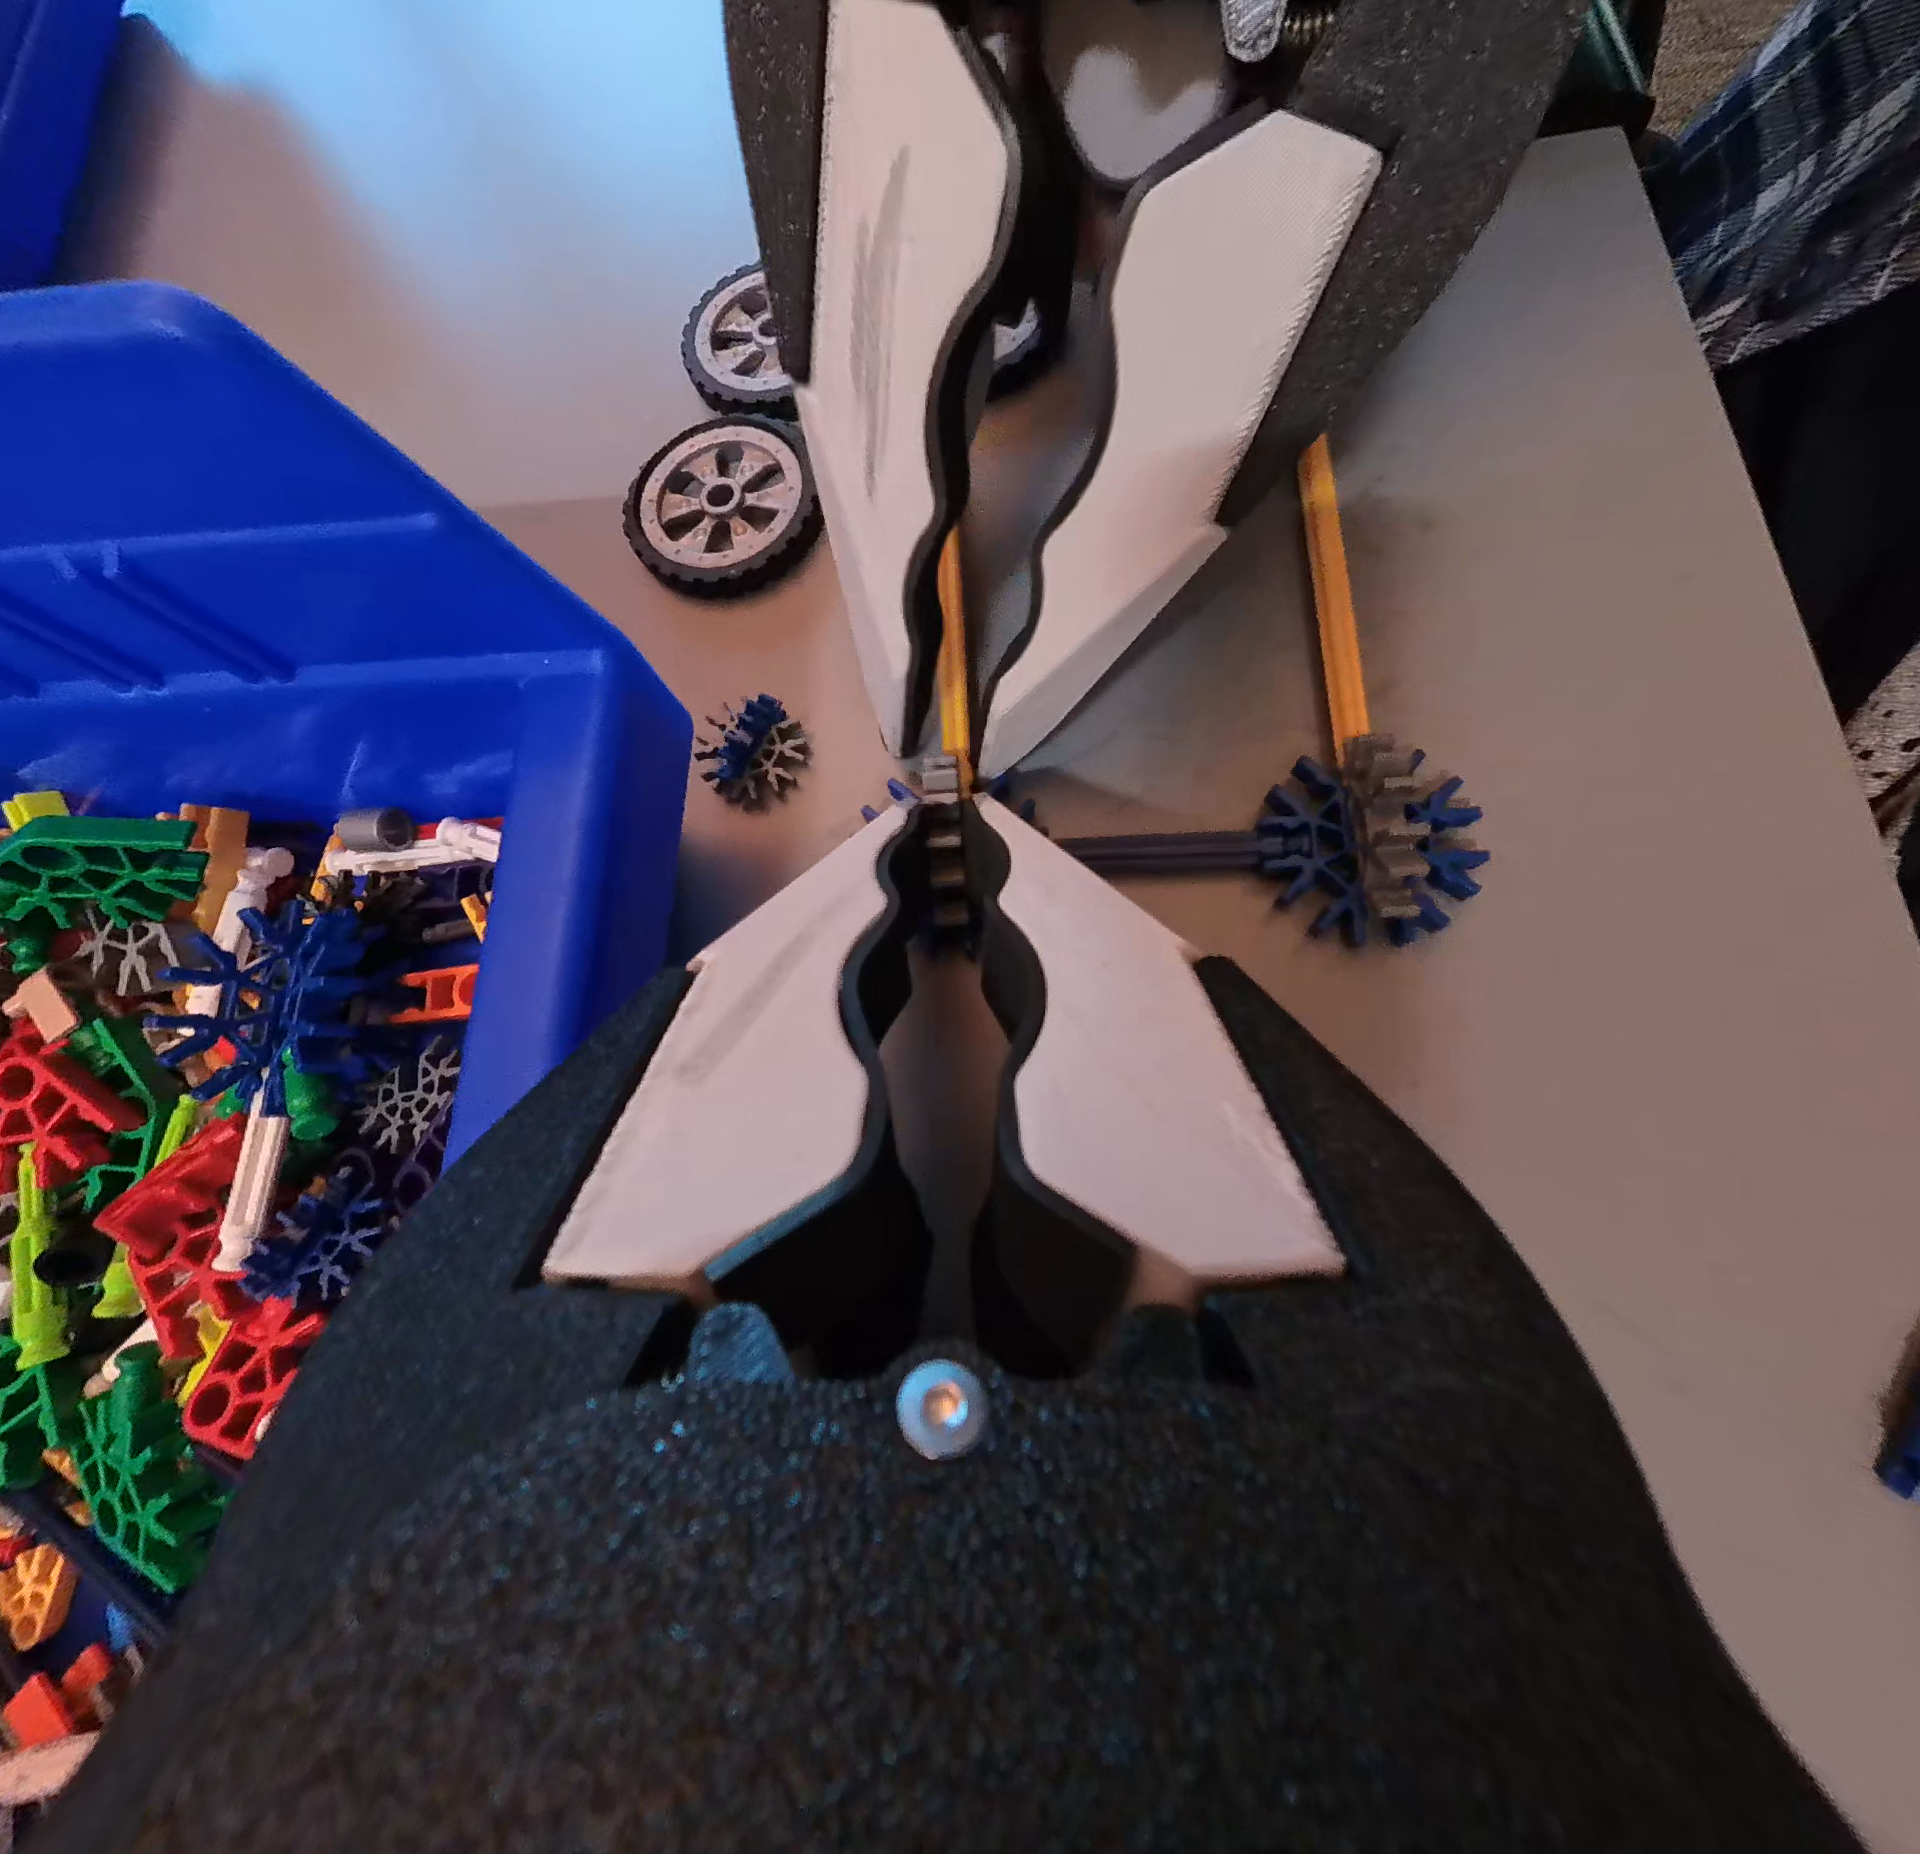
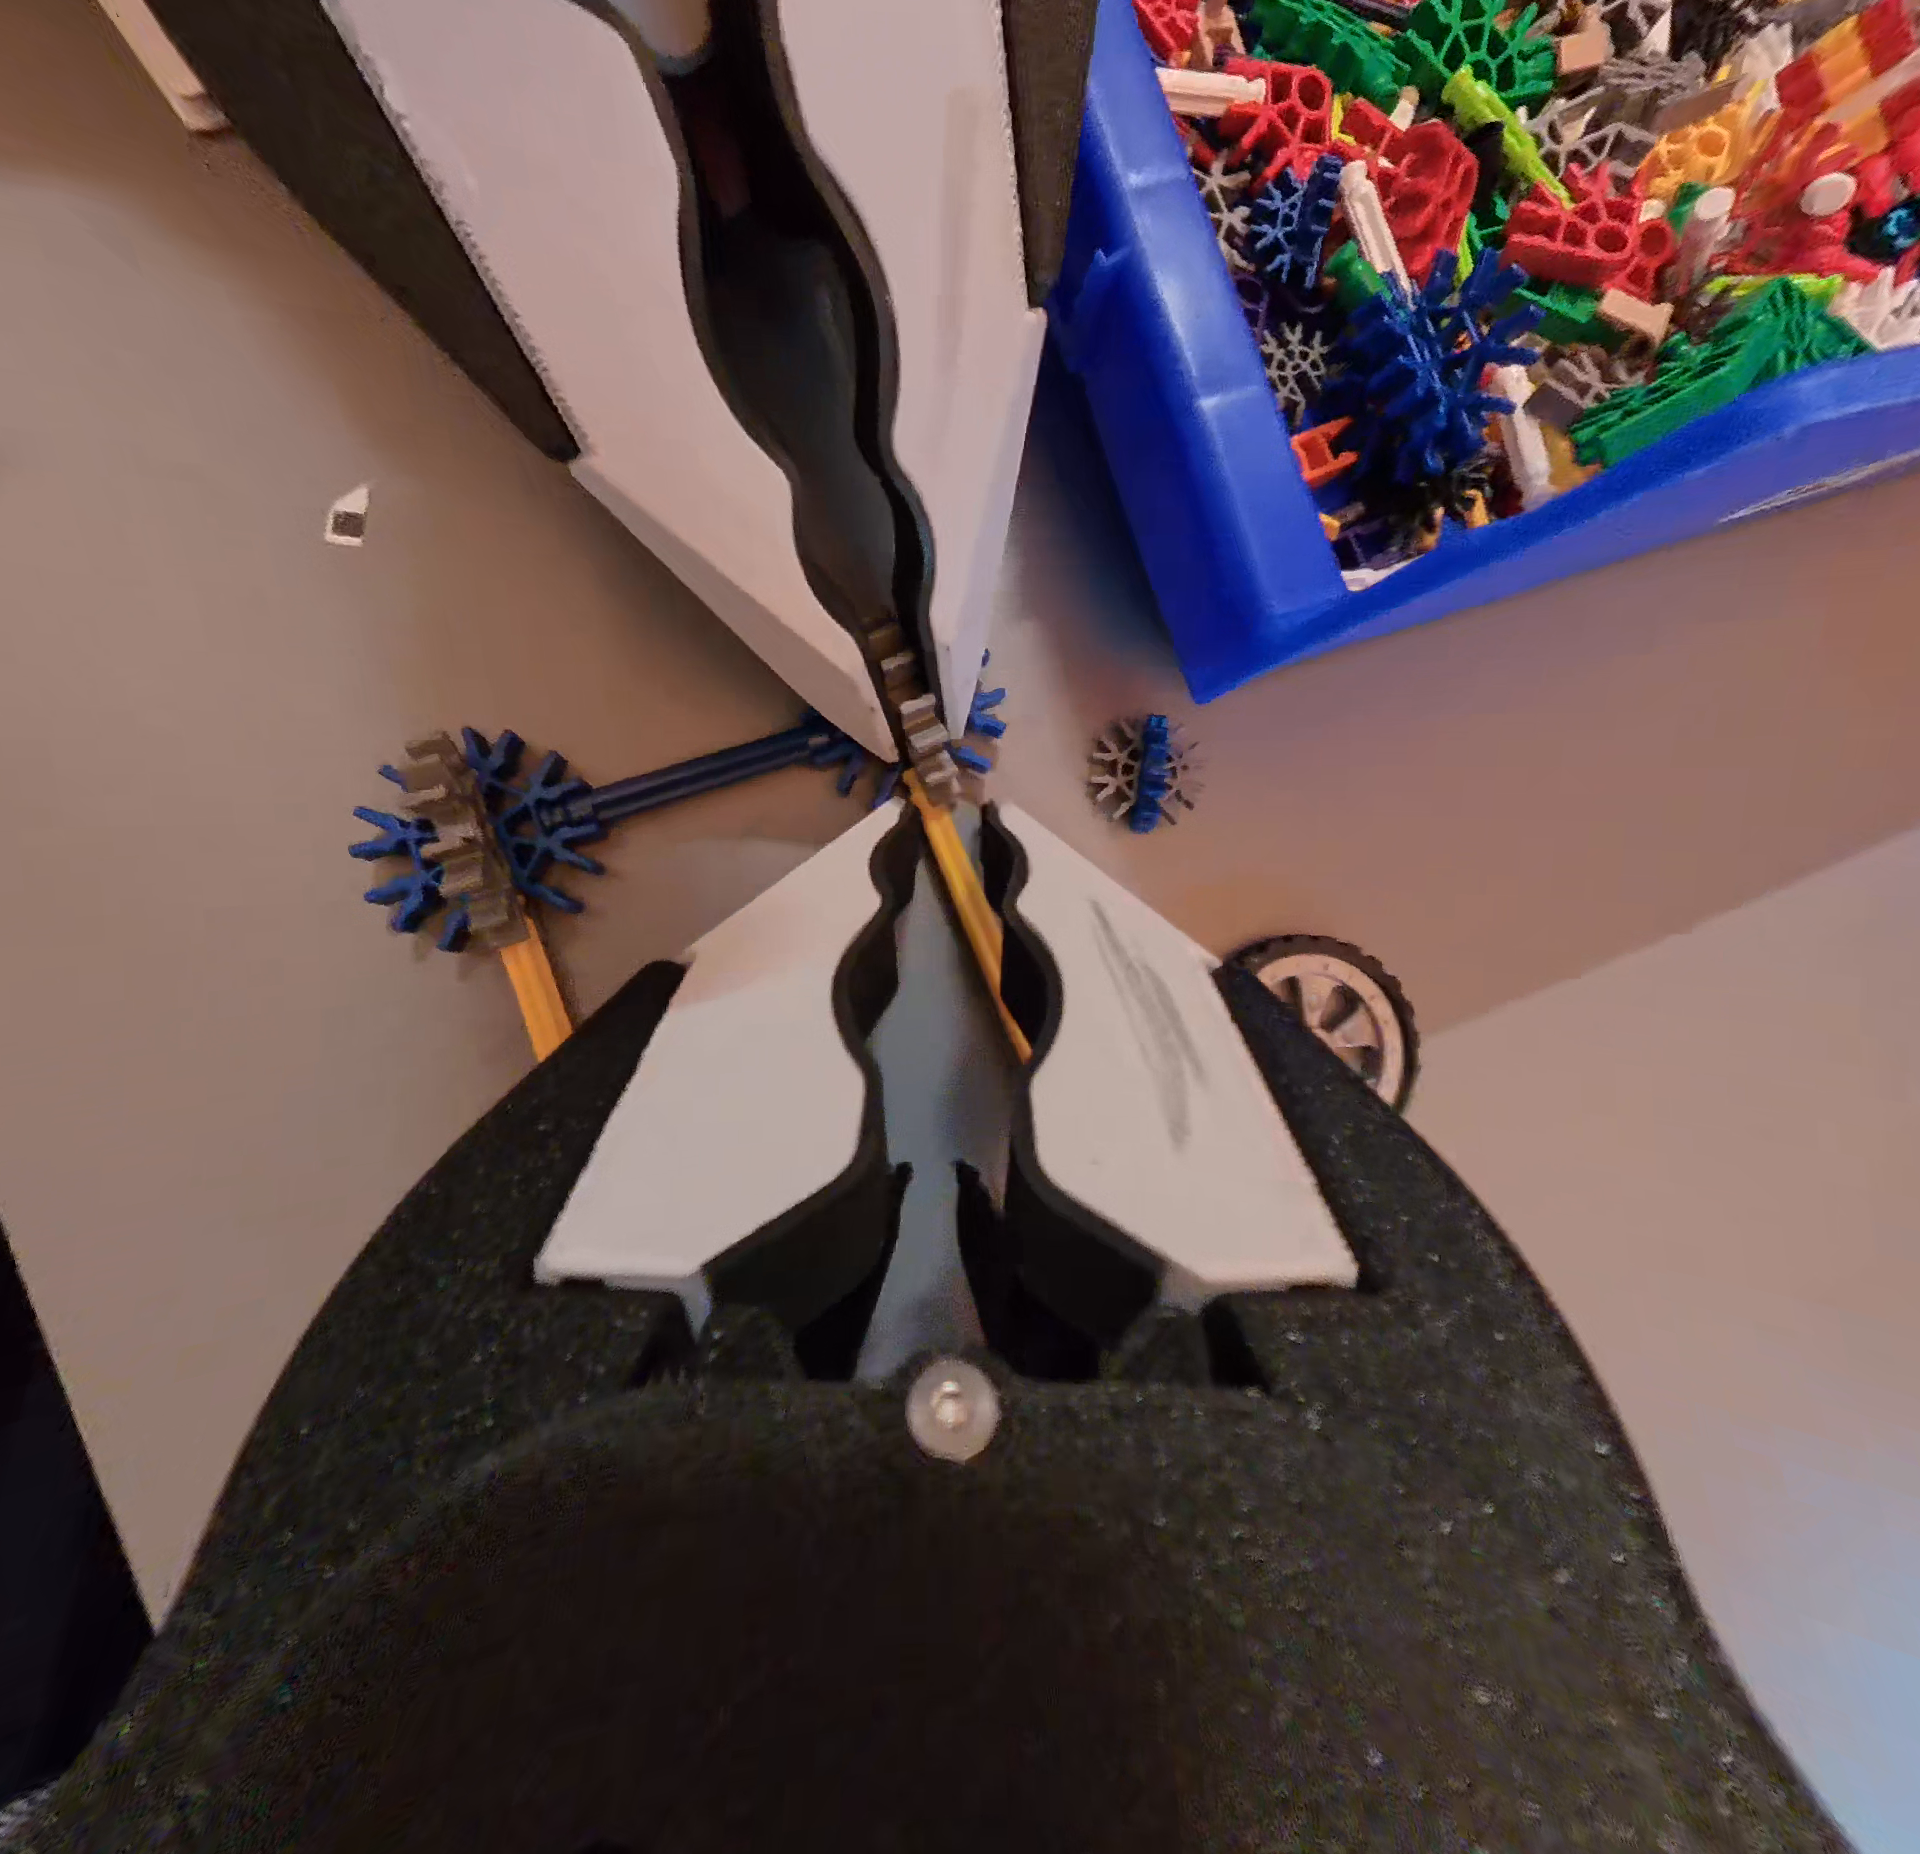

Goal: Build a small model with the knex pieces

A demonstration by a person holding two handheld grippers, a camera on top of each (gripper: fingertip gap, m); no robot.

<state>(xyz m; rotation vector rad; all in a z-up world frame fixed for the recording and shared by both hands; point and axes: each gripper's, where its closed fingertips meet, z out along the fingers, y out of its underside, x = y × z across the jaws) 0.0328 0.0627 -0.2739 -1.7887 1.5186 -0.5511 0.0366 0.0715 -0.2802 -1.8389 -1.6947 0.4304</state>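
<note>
The left tongs (image 1: 940,817) were pressed together on a grey gear (image 1: 943,854) backed by a blue connector. The right tongs (image 2: 940,817) were met tip to tip from the opposite side and were closed on a yellow rod (image 2: 971,921), which ran back between their fingers. Gear and rod were thus held exactly where the two pairs of tips touched, just above the table (image 1: 1558,1181).

With grips so close together, it was judged that both tongs should be kept in one line and squeezed firmly, since a thin rod could easily be twisted or let slip.

A blue rod (image 1: 1164,854) was seen running from the held gear, to the right of the left tongs, to a second gear (image 1: 1382,859) with another yellow rod (image 1: 1335,599). A loose connector (image 1: 753,750) and two wheels (image 1: 717,516) were lying to their left.

Further left, a blue bin (image 1: 582,765) was filled with mixed parts (image 1: 208,1077): red, green, white, orange and blue connectors and rods, heaped without order. Part of a second blue bin was seen beyond it; its contents were not shown.
</note>
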